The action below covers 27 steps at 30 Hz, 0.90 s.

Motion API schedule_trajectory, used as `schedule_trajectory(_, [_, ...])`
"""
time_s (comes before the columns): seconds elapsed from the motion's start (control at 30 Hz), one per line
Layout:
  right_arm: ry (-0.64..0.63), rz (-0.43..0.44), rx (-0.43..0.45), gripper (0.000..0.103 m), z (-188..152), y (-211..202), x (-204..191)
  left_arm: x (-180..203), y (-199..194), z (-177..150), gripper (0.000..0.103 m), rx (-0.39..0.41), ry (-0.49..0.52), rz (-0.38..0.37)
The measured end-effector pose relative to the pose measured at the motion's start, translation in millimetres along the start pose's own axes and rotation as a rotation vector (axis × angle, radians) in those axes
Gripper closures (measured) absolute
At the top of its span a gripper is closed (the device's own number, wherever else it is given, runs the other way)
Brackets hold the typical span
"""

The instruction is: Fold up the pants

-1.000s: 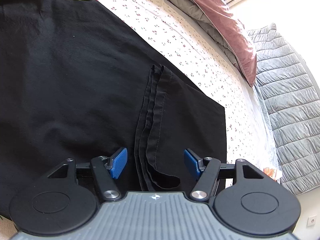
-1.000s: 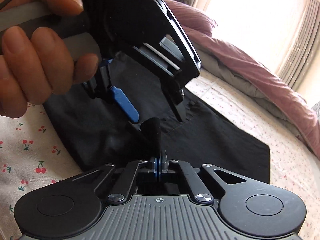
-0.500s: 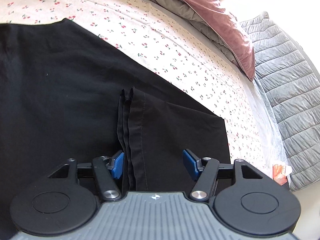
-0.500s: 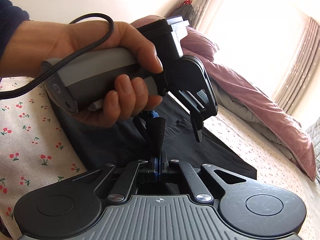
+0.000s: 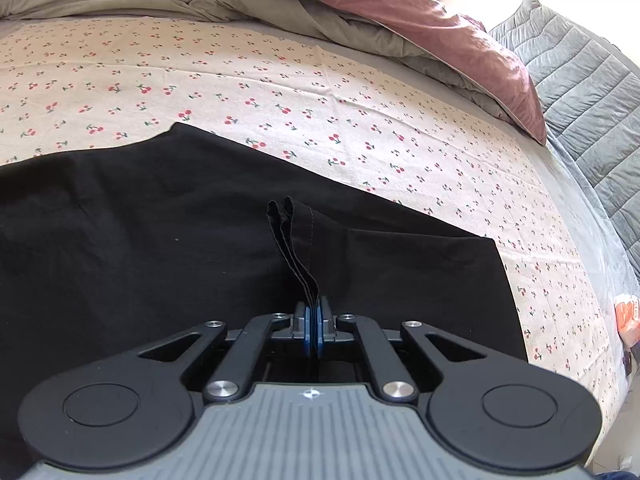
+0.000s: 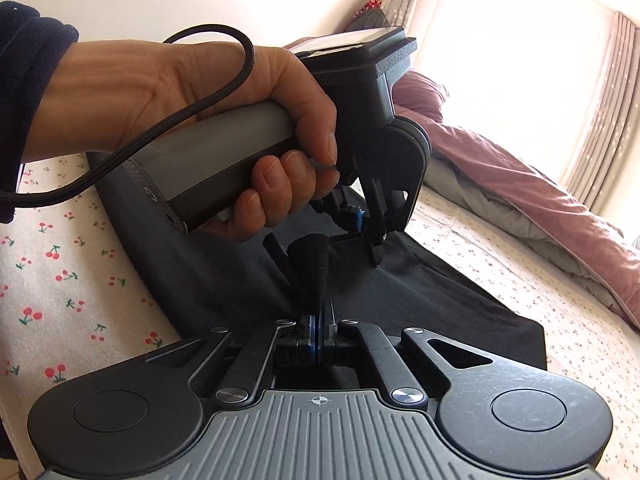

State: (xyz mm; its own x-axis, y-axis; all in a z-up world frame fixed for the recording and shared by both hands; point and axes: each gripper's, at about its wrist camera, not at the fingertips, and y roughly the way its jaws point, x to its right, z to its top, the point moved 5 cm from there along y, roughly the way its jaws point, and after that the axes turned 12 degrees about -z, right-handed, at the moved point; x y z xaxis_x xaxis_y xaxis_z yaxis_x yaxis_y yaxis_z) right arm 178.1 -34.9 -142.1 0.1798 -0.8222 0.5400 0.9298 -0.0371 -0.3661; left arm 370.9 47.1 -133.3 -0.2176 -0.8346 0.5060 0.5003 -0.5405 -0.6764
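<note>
Black pants (image 5: 160,240) lie spread on the cherry-print bed sheet (image 5: 280,80). My left gripper (image 5: 314,320) is shut on a hemmed edge of the pants, and the pinched fabric (image 5: 294,248) rises from its blue pads. My right gripper (image 6: 318,332) is shut on another bunched edge of the pants (image 6: 312,268). In the right wrist view the left gripper (image 6: 362,220) and the hand holding it (image 6: 224,120) sit just ahead, over the pants (image 6: 440,300).
A mauve and grey duvet (image 5: 360,8) is heaped along the far side of the bed. A grey quilted cover (image 5: 592,92) lies at the right. A bright curtained window (image 6: 520,60) is behind. An orange packet (image 5: 628,316) sits at the bed's right edge.
My left gripper was open astride the pants' hem; it has closed on it. The view has tipped up towards the duvet. The right gripper stays shut on the fabric.
</note>
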Motion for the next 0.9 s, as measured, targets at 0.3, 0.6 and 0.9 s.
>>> schedule_trajectory(0.3, [0.061, 0.078, 0.032, 0.103, 38, 11, -54, -51, -61, 20, 0.103, 0.082, -0.002, 0.054])
schedule_trajectory(0.6, [0.236, 0.249, 0.009, 0.103, 78, 38, -109, -110, -122, 24, 0.103, 0.155, 0.064, 0.285])
schedule_trajectory(0.9, [0.161, 0.393, 0.031, 0.103, 130, 46, -196, -205, -192, 33, 0.103, 0.277, -0.035, 0.509])
